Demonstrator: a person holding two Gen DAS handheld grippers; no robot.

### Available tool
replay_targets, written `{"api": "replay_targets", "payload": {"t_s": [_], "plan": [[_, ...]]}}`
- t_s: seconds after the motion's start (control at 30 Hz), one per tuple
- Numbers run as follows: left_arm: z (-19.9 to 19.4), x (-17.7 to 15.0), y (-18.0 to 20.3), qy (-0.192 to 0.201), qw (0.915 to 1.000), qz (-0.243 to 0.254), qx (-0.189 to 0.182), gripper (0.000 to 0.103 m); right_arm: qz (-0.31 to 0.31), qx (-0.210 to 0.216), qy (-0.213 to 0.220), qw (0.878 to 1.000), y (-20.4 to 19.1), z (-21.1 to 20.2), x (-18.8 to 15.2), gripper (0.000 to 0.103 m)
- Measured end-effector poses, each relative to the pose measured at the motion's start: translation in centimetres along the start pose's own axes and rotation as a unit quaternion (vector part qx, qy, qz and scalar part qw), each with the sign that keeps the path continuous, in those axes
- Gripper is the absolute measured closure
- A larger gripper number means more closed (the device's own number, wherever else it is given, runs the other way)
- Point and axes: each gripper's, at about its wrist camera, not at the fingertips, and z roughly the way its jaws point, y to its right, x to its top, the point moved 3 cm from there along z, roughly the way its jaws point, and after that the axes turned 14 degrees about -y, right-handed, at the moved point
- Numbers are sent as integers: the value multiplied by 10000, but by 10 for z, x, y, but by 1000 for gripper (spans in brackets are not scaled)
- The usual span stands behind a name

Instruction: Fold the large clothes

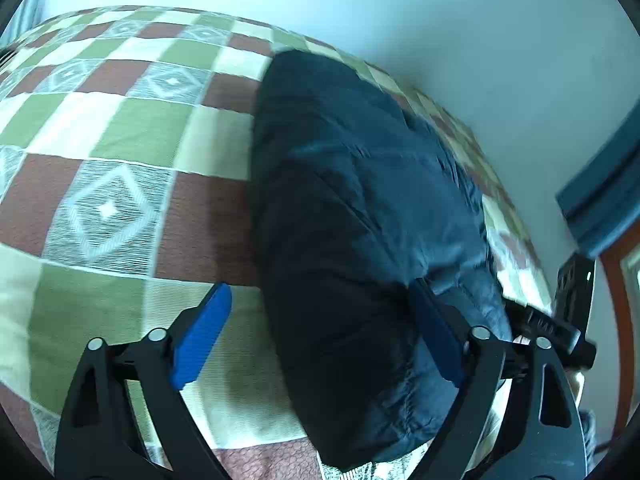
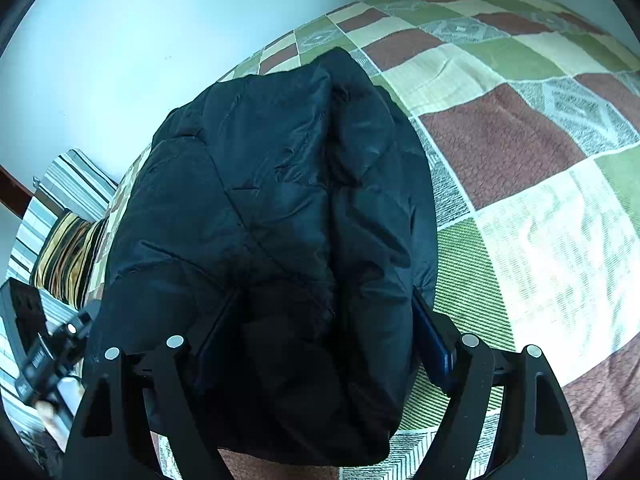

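Between the right tool's (image 2: 320, 344) spread fingers, jacket (image 2: 280, 200)

Folded jacket (image 2: 276, 216) on bedspread (image 2: 520, 168), wall (image 2: 120, 40) behind, pillows (image 2: 68, 232) left of jacket

A checkered bedspread (image 1: 120, 128) covers the bed beside a pale wall (image 1: 440, 20).

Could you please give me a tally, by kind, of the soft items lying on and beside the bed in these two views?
Dark padded jacket: 1
Checked bedspread: 1
Striped cushions: 2
Total: 4
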Motion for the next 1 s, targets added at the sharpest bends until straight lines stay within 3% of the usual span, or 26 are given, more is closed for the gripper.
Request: {"api": "replay_targets", "payload": {"t_s": [0.17, 0.4, 0.63, 1.0], "plan": [[22, 4, 6, -216, 9995, 12, -249, 12, -41, 24, -34, 10000, -4, 7, -3, 25], [30, 4, 8, -226, 9993, 112, -267, 18, -11, 372, -58, 9993, -3, 13, -10, 44], [23, 3, 13, -158, 9995, 218, -182, 26, -125, 351, 141, 9992, -16, 10, -14, 61], [10, 12, 3, -2, 9998, 173, -68, 32, -542, 191, 302, 9979, -47, 11, -1, 69]]}}
